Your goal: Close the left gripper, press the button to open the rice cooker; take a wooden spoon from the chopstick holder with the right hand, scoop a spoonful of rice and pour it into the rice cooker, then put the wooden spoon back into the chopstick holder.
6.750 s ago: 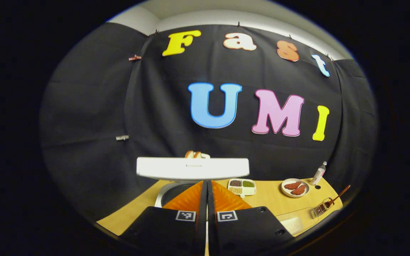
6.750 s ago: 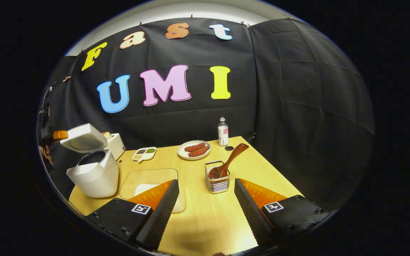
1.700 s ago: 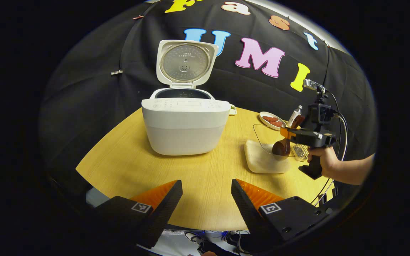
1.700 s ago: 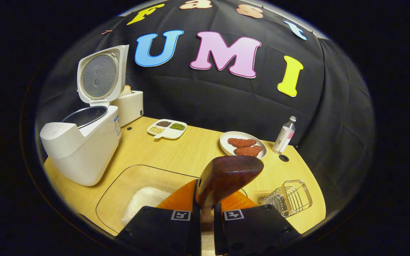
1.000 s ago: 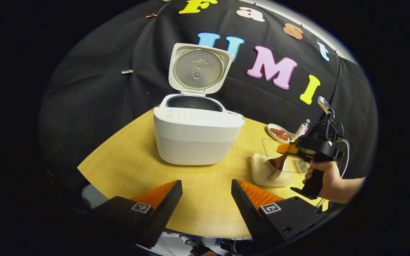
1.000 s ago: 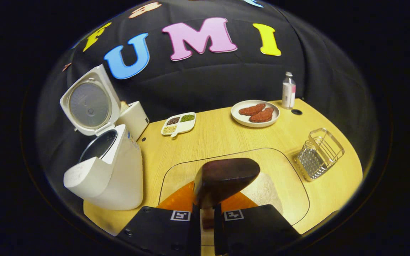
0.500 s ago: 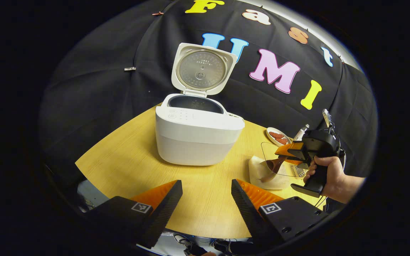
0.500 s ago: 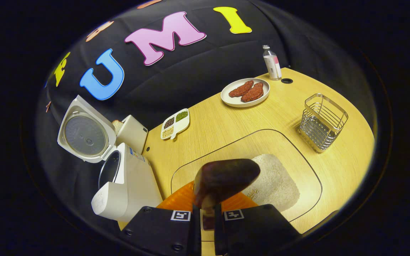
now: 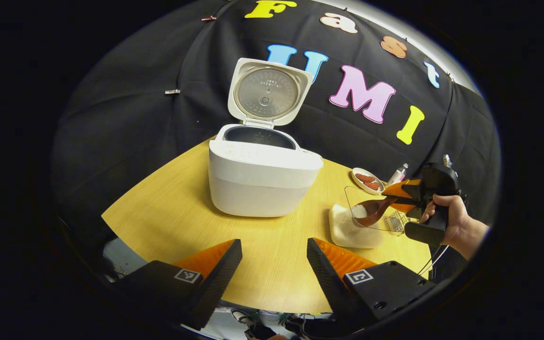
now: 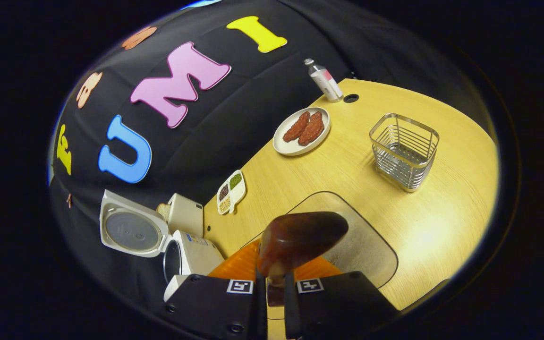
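The white rice cooker (image 9: 262, 174) stands on the table with its lid (image 9: 267, 92) up and its dark pot showing. My left gripper (image 9: 274, 257) is open near the table's front edge, apart from the cooker. To the right, a hand (image 9: 449, 222) holds my right gripper (image 9: 406, 193), shut on the wooden spoon (image 9: 373, 210). The spoon's bowl hangs low over the rice (image 9: 347, 229) in the glass tray (image 9: 364, 193). In the right gripper view the spoon (image 10: 300, 238) juts out from my right gripper (image 10: 274, 283) over the tray (image 10: 371, 226), with the cooker (image 10: 191, 257) lower left.
The wire chopstick holder (image 10: 404, 148) stands empty to the right of the tray. A plate of sausages (image 10: 301, 130), a small bottle (image 10: 324, 80), a sectioned dish of beans (image 10: 231, 191) and a white box (image 10: 184, 215) line the table's far side.
My right gripper has rolled and drawn the spoon through the rice, and its bowl now sits higher and more level. The left gripper has stayed nearly still and open.
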